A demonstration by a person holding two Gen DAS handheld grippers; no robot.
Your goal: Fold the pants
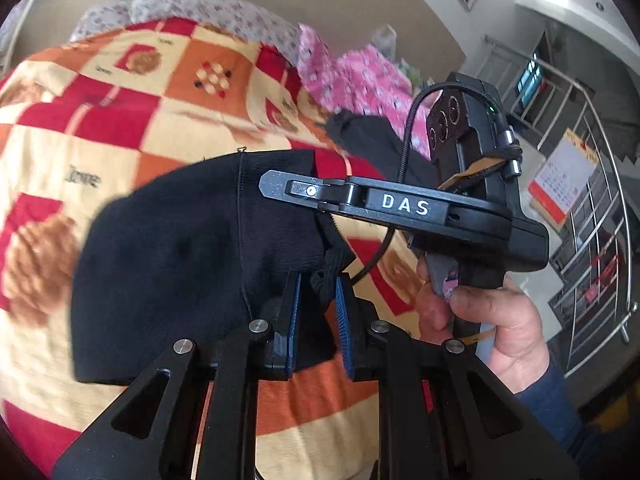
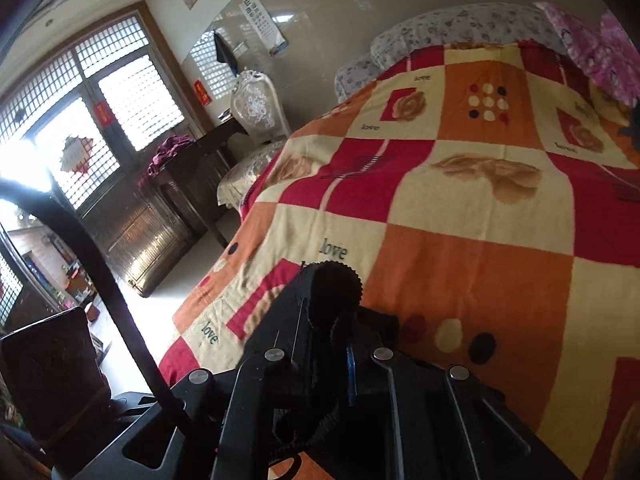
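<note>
Black pants [image 1: 172, 260] lie bunched on a red, orange and cream checkered blanket [image 1: 120, 120]. My left gripper [image 1: 318, 280] is shut on a black strip of the pants, pinched between its blue pads [image 1: 343, 320]. In the left wrist view, a hand [image 1: 492, 320] holds my right gripper [image 1: 276, 186] sideways, its tips at the top edge of the pants. In the right wrist view, my right gripper [image 2: 328, 320] is shut on a bunched, ribbed edge of the pants [image 2: 334, 288], lifted over the blanket [image 2: 480, 220]. The fabric hides its fingertips.
A pink floral quilt [image 1: 352, 76] and floral pillows [image 2: 460, 24] lie at the far end of the bed. Left of the bed stand a white chair [image 2: 260, 108] and a dark desk [image 2: 192, 168]. A metal railing [image 1: 592, 200] runs along the right.
</note>
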